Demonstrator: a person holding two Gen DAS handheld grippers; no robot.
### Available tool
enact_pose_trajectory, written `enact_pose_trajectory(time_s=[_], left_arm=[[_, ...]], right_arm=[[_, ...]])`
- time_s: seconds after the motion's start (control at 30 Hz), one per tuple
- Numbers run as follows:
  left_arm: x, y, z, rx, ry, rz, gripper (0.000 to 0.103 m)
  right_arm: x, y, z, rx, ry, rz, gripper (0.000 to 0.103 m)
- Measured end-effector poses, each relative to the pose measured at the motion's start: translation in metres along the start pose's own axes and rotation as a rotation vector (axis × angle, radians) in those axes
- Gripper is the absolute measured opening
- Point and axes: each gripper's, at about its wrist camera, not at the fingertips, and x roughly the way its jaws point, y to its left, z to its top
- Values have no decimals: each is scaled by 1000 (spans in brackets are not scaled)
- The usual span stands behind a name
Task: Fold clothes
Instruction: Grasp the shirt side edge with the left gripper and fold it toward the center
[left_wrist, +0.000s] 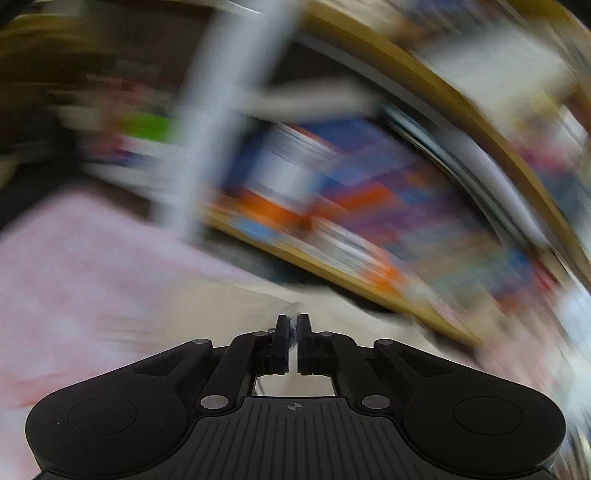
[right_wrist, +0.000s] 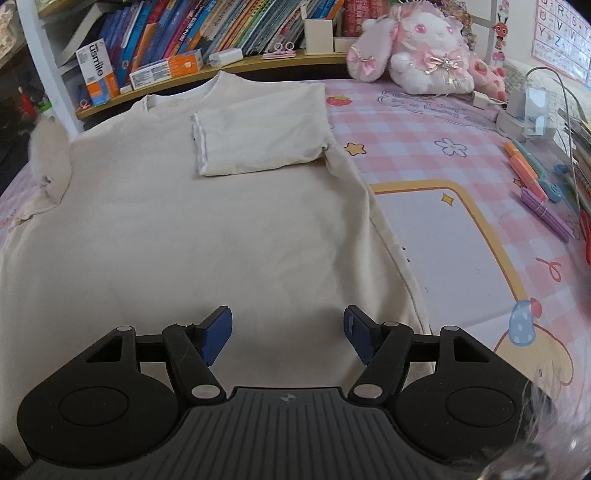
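A cream T-shirt (right_wrist: 192, 221) lies flat on the pink checked table cover (right_wrist: 424, 122), neck toward the bookshelf. Its right sleeve (right_wrist: 258, 136) is folded in over the chest. Its left sleeve (right_wrist: 50, 158) is lifted and blurred at the left edge. My right gripper (right_wrist: 288, 332) is open and empty above the shirt's lower hem. My left gripper (left_wrist: 293, 325) is shut on a bit of cream cloth (left_wrist: 236, 306); that view is heavily motion-blurred.
A shelf of books (right_wrist: 207, 33) runs along the back. A plush rabbit (right_wrist: 417, 48) sits at the back right. Pens and markers (right_wrist: 535, 184) and a white device with a cable (right_wrist: 528, 110) lie at the right. A white post (right_wrist: 48, 66) stands at the left.
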Motion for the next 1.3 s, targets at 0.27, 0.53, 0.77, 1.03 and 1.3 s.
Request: enact_pose_trajectory(time_s=[0.27, 0.53, 0.77, 1.03, 1.3], left_arm=[[0, -53, -45, 405, 63, 105, 67], [5, -52, -111, 644, 192, 251, 26], [-8, -47, -90, 531, 176, 178, 11], [-24, -31, -90, 501, 203, 125, 59], [-72, 0, -106, 272, 153, 156, 59]], right_arm=[[1, -3, 1, 6, -6, 6, 66], [3, -2, 1, -9, -4, 1, 68], [2, -1, -1, -26, 1, 6, 68], [2, 1, -2, -32, 8, 4, 70], [1, 2, 1, 39, 11, -5, 70]])
